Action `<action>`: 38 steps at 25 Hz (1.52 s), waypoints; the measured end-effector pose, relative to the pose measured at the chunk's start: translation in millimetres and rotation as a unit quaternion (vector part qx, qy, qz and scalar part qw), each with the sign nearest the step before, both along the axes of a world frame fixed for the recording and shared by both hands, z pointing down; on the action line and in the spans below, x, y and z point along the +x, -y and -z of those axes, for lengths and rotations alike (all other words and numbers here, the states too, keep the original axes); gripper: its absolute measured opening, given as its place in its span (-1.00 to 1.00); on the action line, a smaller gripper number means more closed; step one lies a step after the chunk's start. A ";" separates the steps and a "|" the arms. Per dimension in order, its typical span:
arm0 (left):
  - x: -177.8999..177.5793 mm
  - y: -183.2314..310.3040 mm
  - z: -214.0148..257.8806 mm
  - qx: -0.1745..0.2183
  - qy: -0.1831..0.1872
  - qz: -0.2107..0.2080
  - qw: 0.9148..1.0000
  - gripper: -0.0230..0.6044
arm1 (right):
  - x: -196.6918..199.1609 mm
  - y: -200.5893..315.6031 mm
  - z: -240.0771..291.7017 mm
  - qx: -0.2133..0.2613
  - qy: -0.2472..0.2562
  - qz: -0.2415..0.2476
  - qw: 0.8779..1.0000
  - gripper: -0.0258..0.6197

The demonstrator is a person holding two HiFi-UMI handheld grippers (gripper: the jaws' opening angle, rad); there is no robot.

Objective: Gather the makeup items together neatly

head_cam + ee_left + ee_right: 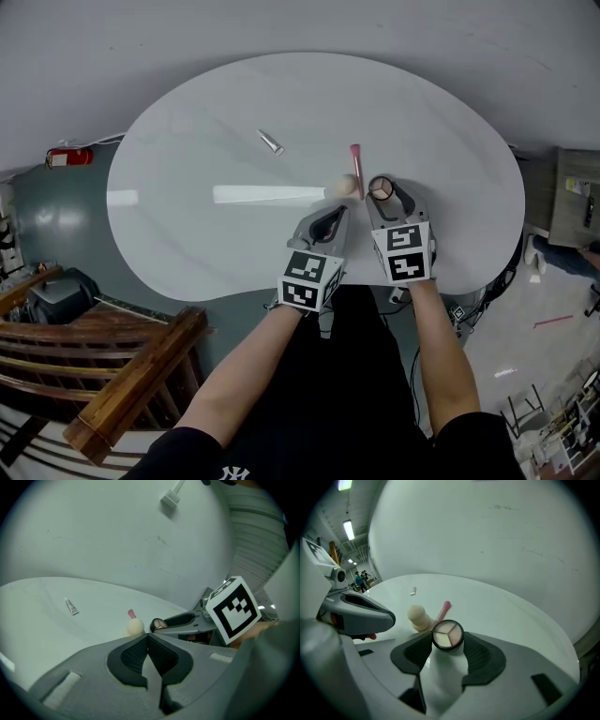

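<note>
The right gripper [382, 185] [447, 642] is squeezing a small round black makeup pot [381, 190] [447, 634] with three pale colours inside. Its jaws press on the pot's two sides, so those sides and the bottom are hidden. I cannot tell if the pot sits on the table or is lifted a little. The left gripper [335, 214] [148, 638] is shut tight with nothing in it, and its two dark pads meet.

Just past the pot is a cream egg-shaped sponge [343, 187] [135, 627] [417, 616]. Right beside it lies a thin pink stick [356, 167] [131, 614] [442, 610]. In the left gripper view only the pink tip peeks out over the sponge. In the right gripper view the stick's near end goes behind the pot. I cannot tell if the stick and the sponge touch. A small silver tube [271, 142] [71, 606] [413, 591] lies alone, well apart from the others, further out and to the left. The marks on it are too small to read.

Everything is on a big smooth white table with round edges [169, 225] [47, 630] [511, 616]. The arms and grippers cover part of its near edge. The pot, sponge and stick are around the middle, a bit closer to that near edge. The table is bare on the left, on the right and along the far side, so there is lots of room there. The left gripper's tip is just beside the sponge, on the near side.
</note>
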State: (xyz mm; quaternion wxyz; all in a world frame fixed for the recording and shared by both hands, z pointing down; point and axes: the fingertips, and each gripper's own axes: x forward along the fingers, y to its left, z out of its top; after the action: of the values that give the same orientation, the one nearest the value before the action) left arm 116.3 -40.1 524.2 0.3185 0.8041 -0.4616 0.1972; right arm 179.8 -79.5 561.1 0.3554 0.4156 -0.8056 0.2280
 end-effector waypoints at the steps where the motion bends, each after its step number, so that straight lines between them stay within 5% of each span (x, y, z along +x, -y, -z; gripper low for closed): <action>1: 0.1 -0.1 -0.5 0.000 0.000 0.001 1.000 -0.90 | -0.3 0.1 -1.5 -0.001 -0.002 0.003 1.000 -0.24; 19: -5.1 1.2 -3.1 -0.004 0.005 0.010 1.000 -0.90 | -3.5 -0.9 -16.7 -0.016 -0.019 0.028 0.999 -0.22; 32: -10.8 -2.0 4.6 0.004 -0.003 0.006 1.000 -0.90 | -2.2 -11.3 -0.7 -0.014 -0.012 -0.003 1.000 -0.18; 38: -22.4 -11.6 16.9 0.016 -0.004 0.007 1.000 -0.90 | -1.5 -24.2 17.7 0.010 -0.023 -0.038 0.999 -0.58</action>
State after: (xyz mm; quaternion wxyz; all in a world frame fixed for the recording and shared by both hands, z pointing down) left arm 94.0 -28.5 507.3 0.3092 0.8066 -0.4688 0.1844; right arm 178.3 -55.3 543.4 0.3605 0.4542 -0.7833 0.2239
